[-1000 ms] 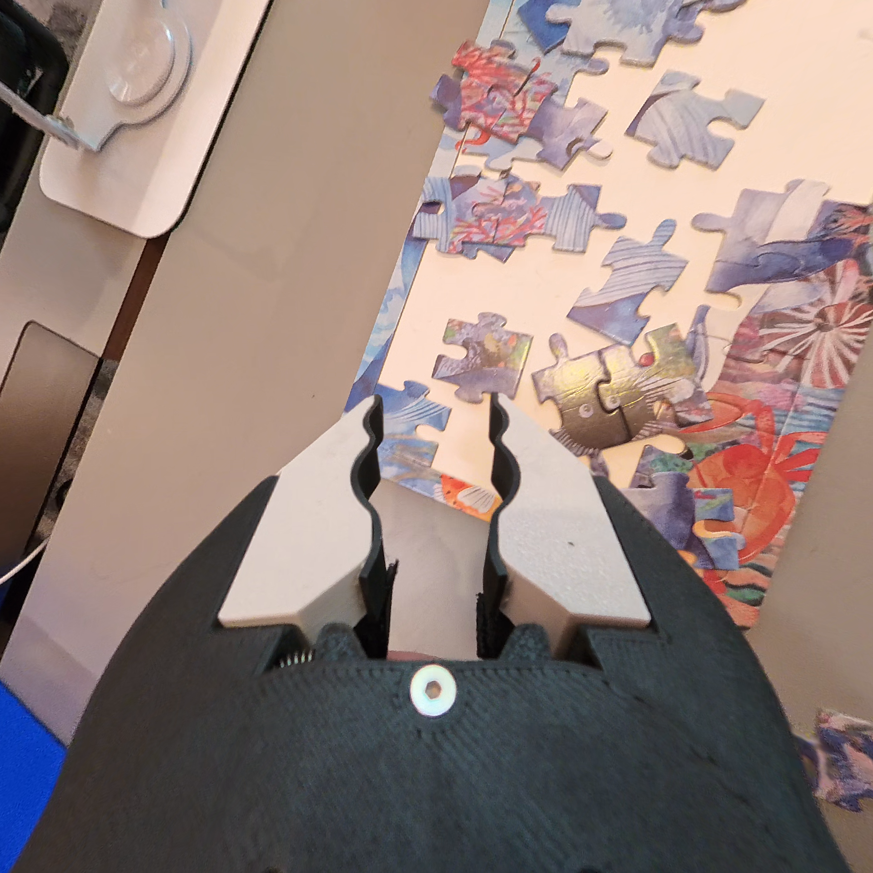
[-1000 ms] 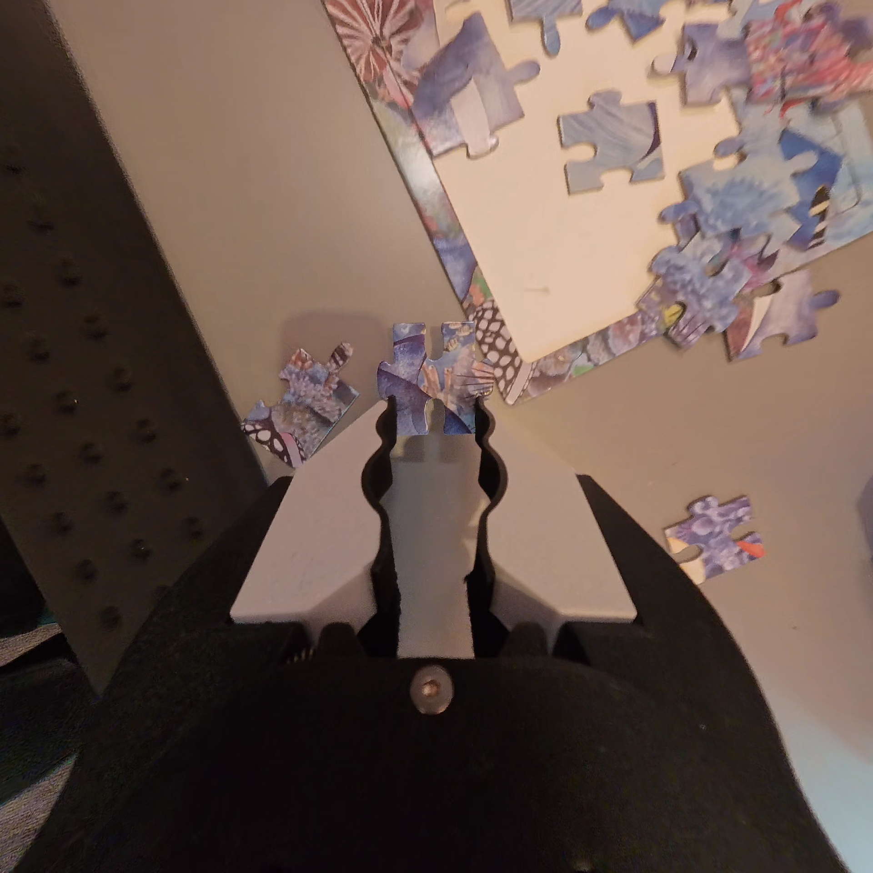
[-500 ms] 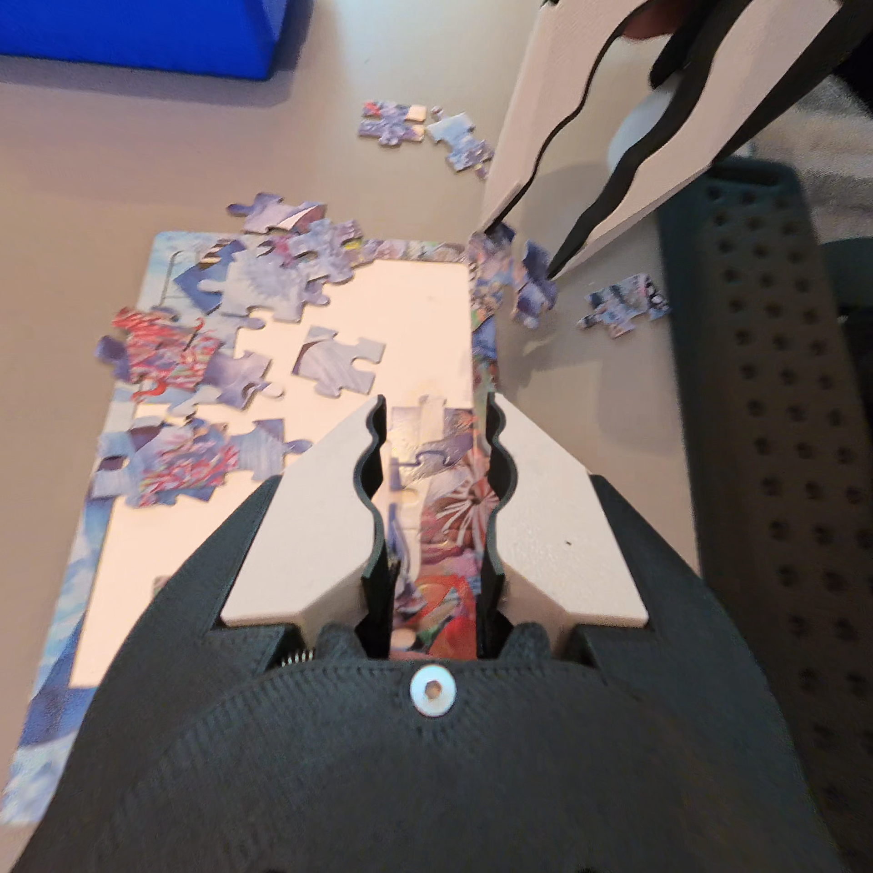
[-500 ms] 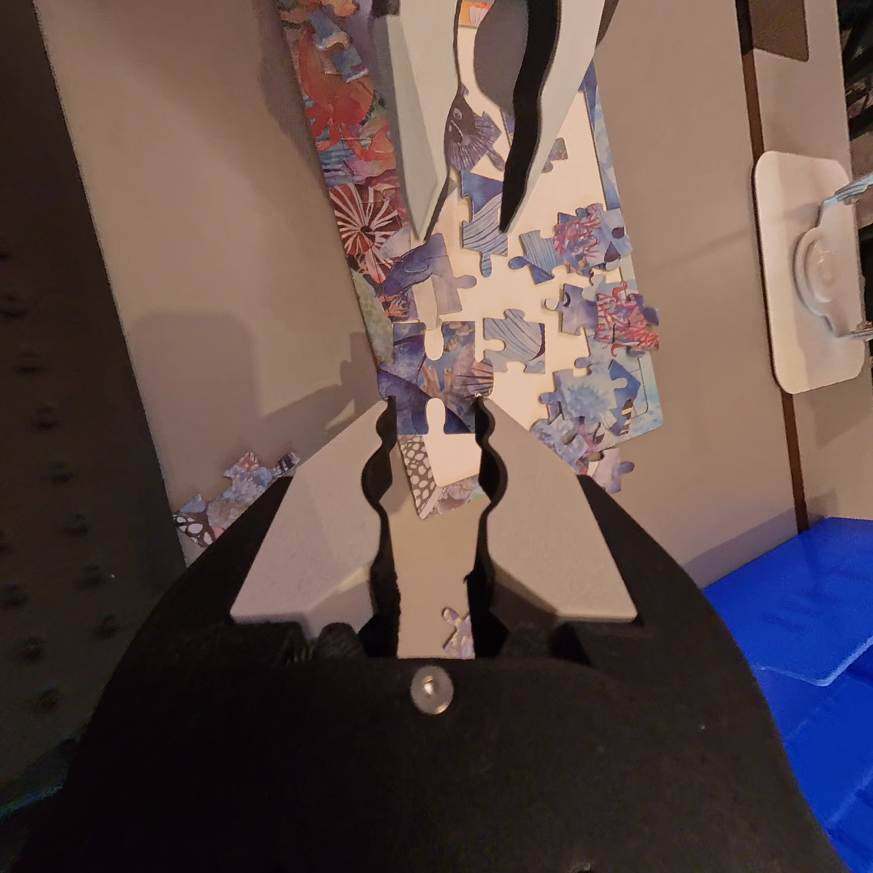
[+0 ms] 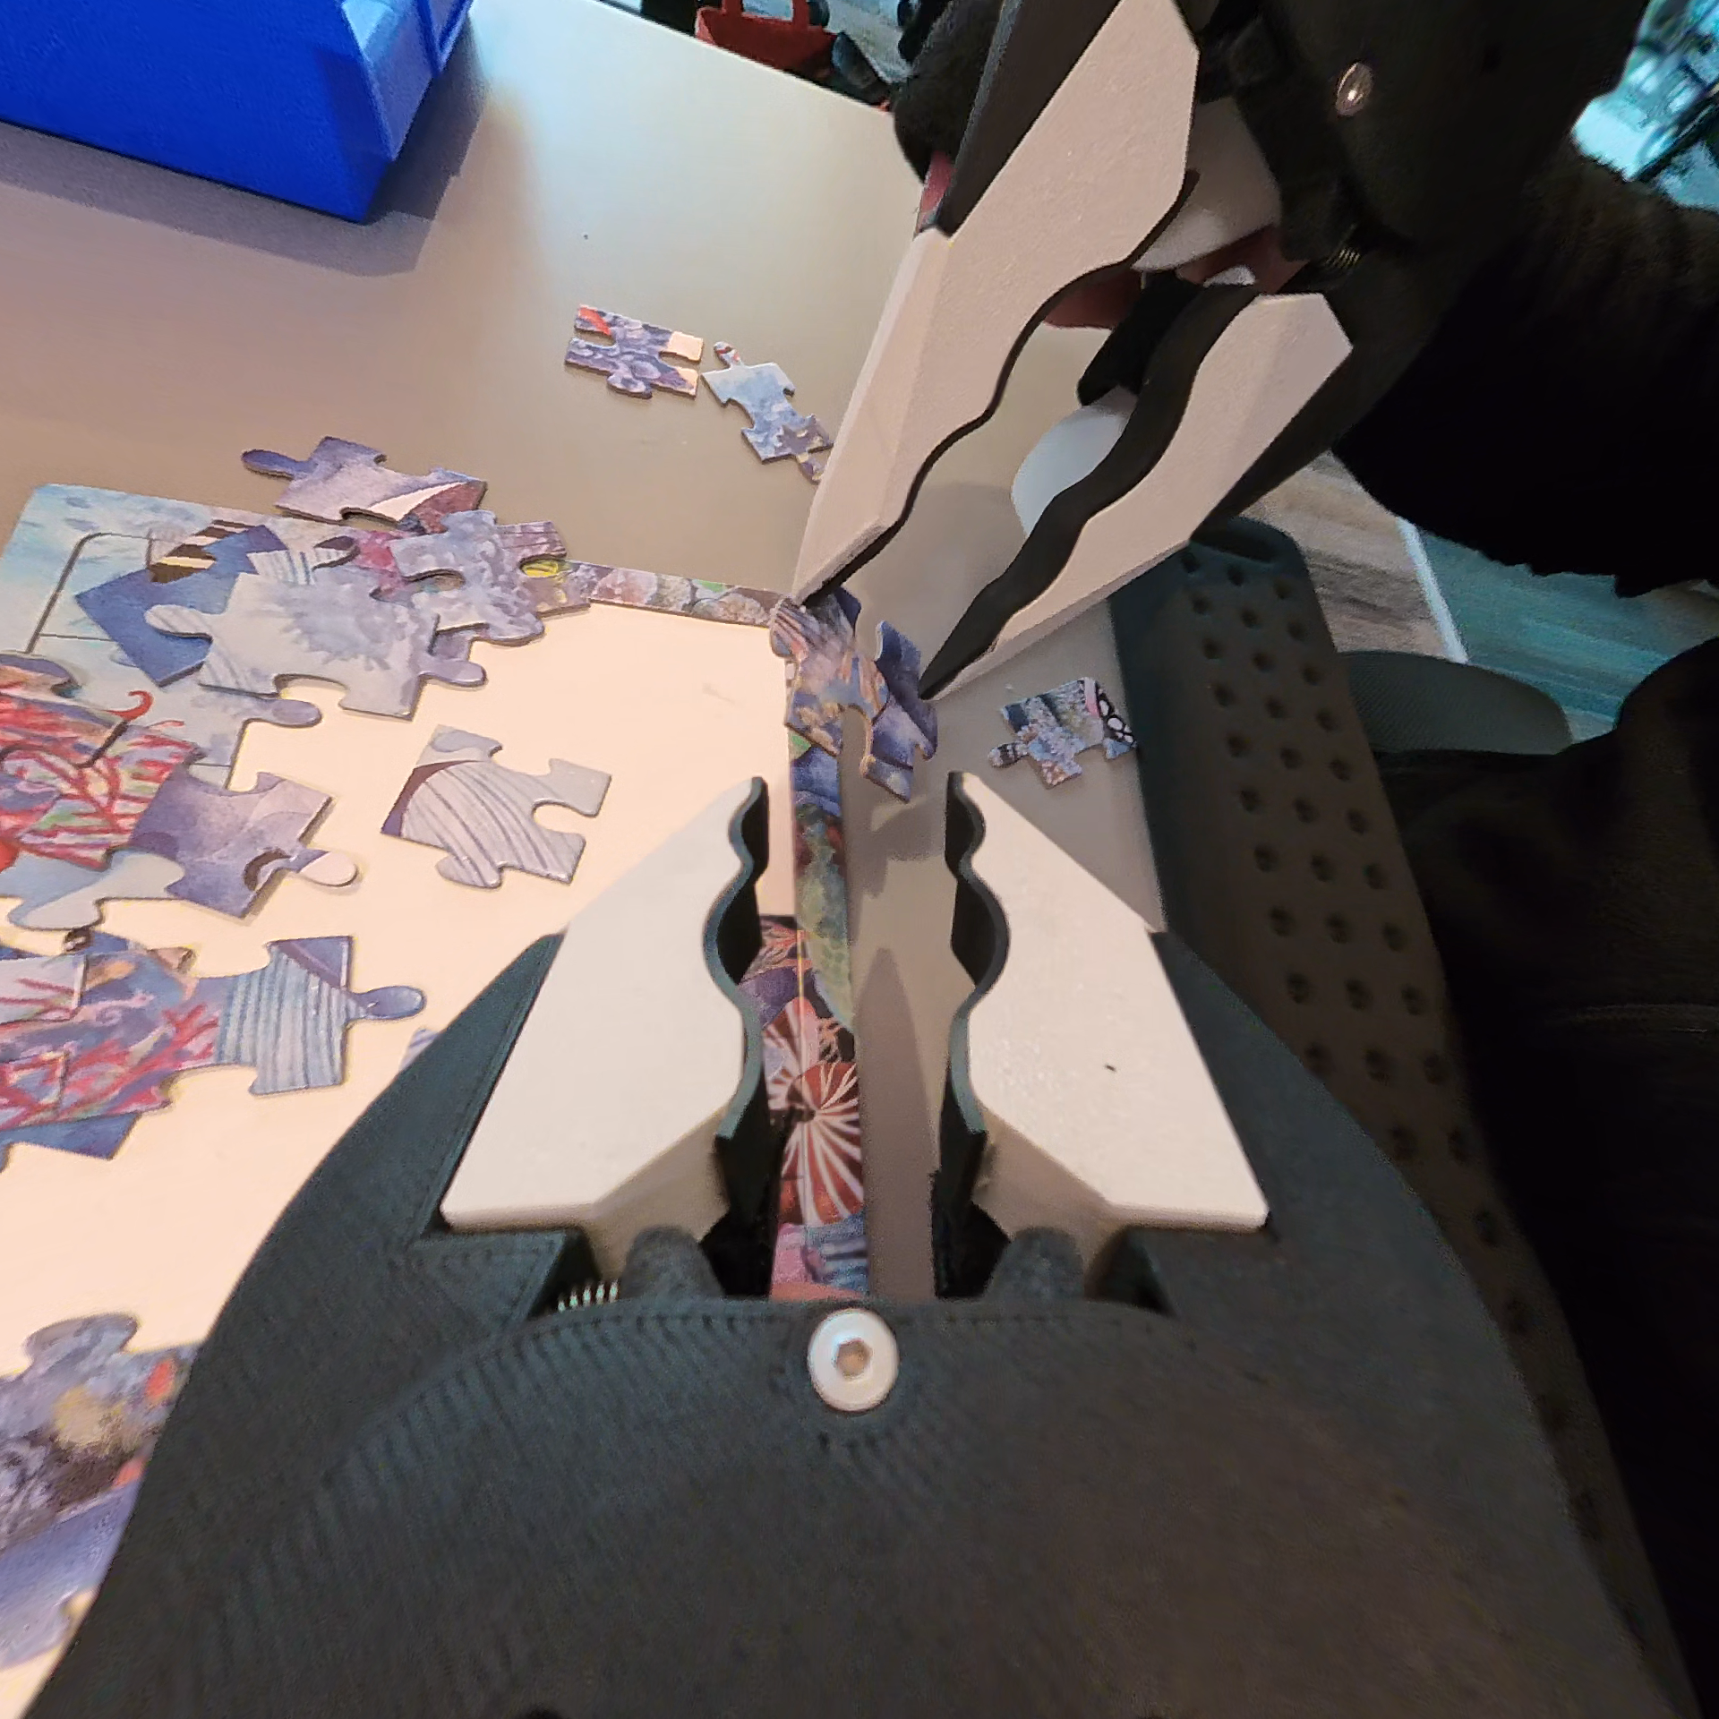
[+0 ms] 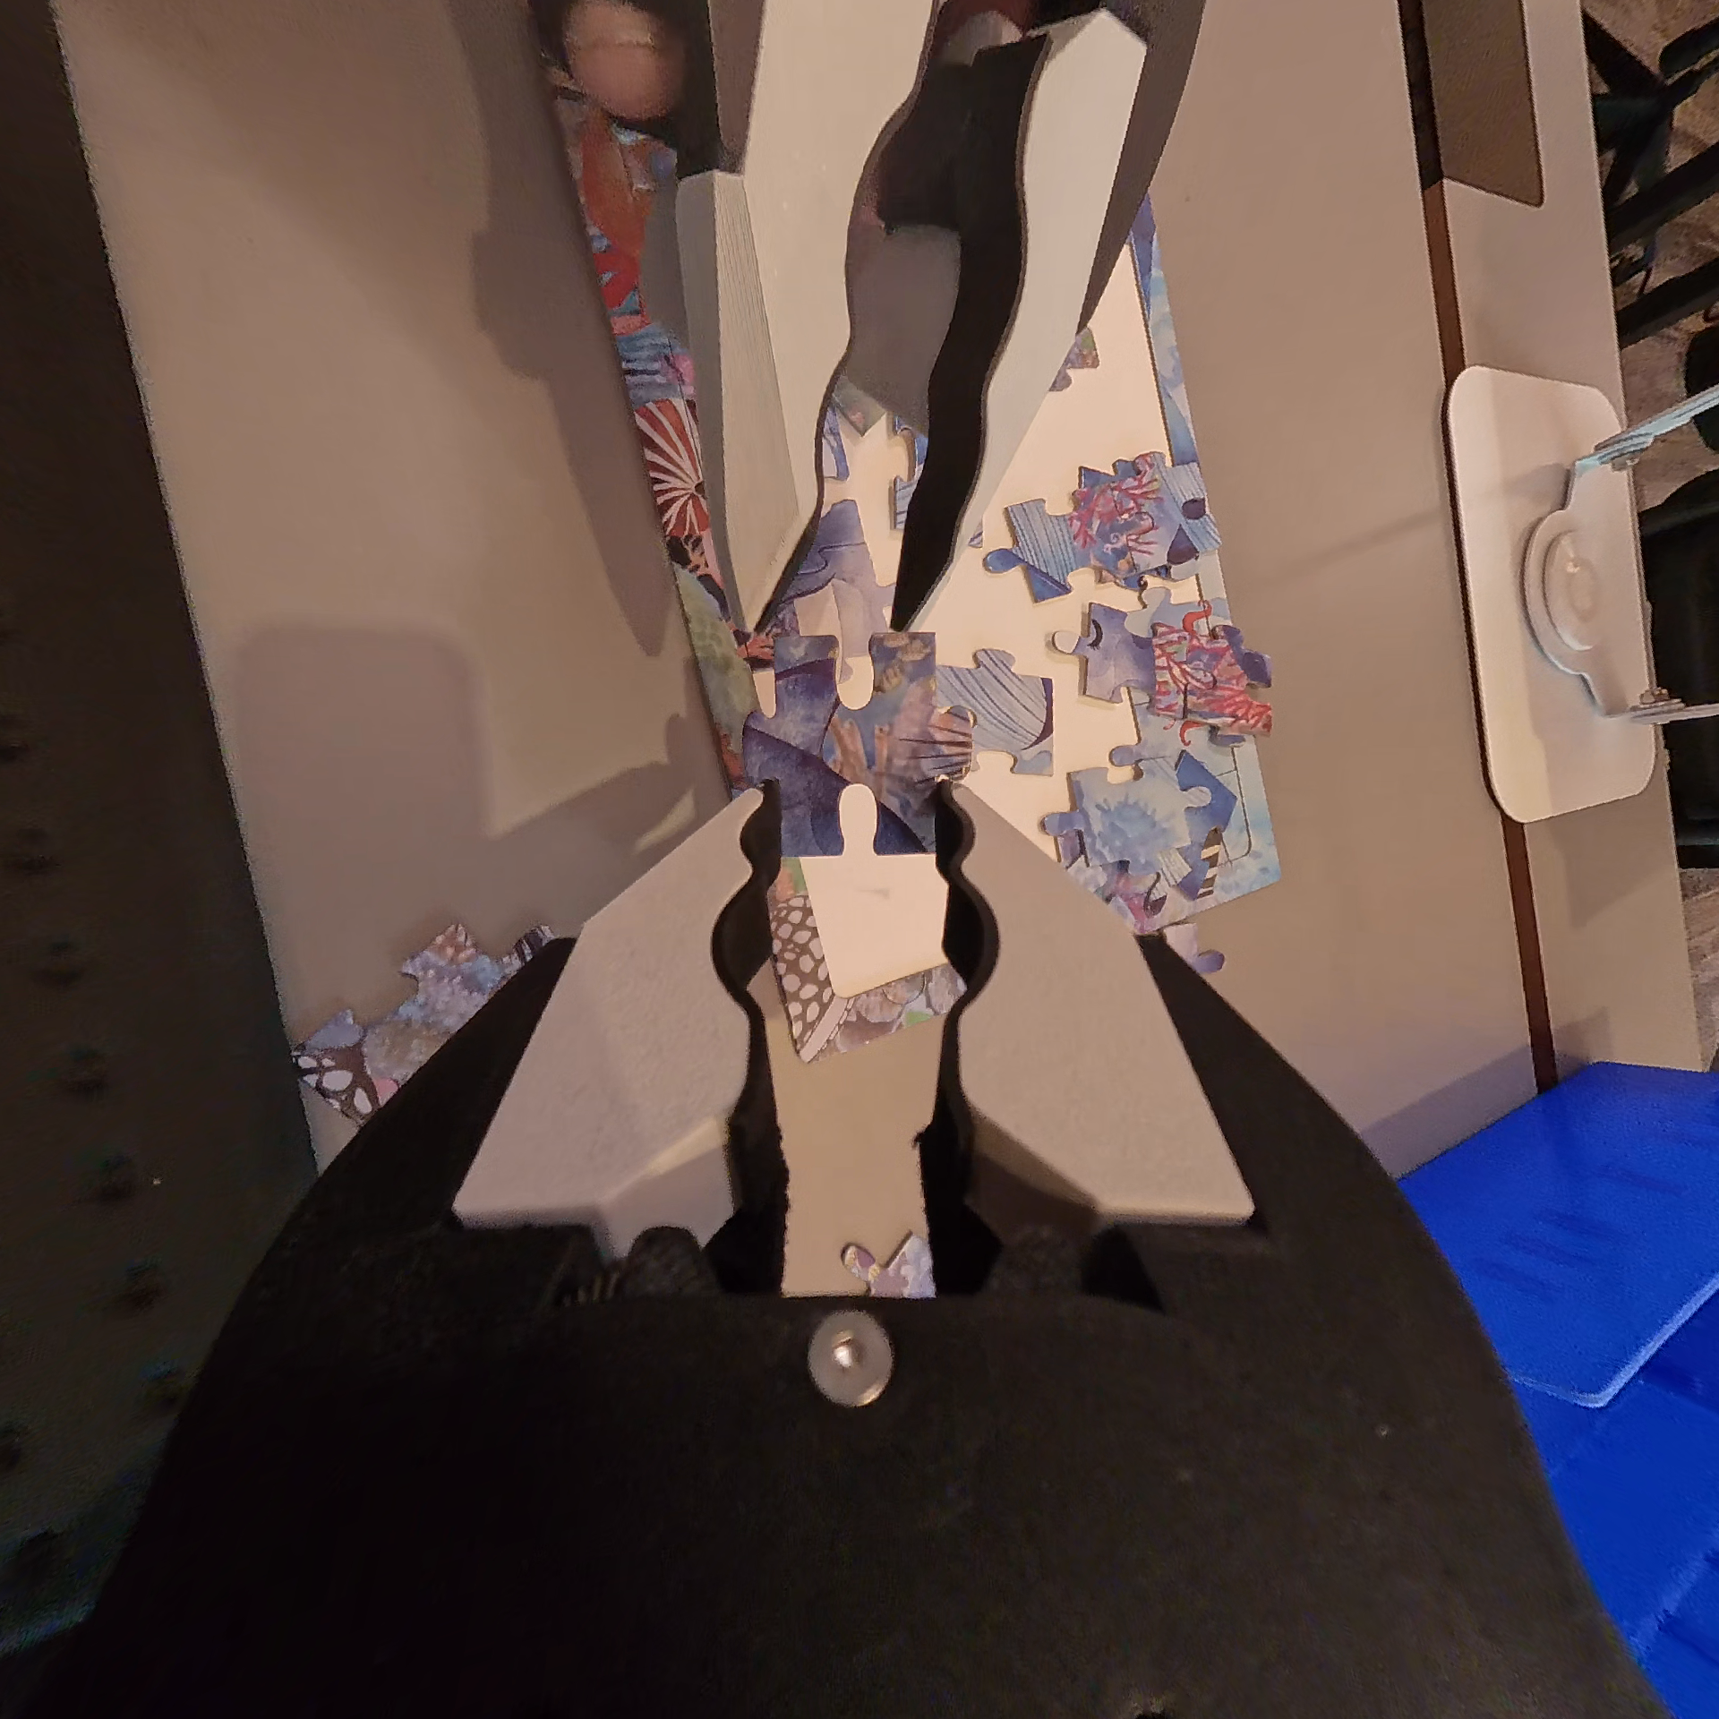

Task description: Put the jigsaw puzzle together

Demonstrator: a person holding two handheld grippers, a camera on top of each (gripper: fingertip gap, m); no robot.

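1. The right gripper (image 6: 854, 786) holds a blue puzzle piece (image 6: 851, 744) between its two fingertips; the fingers are closed on the sides of the piece.
2. This held piece hangs tilted over the edge of the puzzle tray (image 5: 688, 595), at the tray's long side near the perforated dark chair (image 5: 1302, 837). I cannot tell if it touches the tray.
3. The left gripper (image 5: 856, 809) is empty, its fingers stand apart, and it hovers above the same long side of the tray, just beside the held piece.
4. Inside the tray, a striped light-blue piece (image 5: 493, 819) lies alone on the bare cream bottom, and several joined blue and red pieces (image 5: 112, 772) lie farther from the chair side.
5. Outside the tray, on the beige table (image 5: 465, 307), two loose pieces (image 5: 632, 353) lie near the tray's short end, and one spotted piece (image 5: 1060, 730) lies between the tray and the chair.
6. A blue box (image 5: 205, 84) stands on the table, well apart from the tray.
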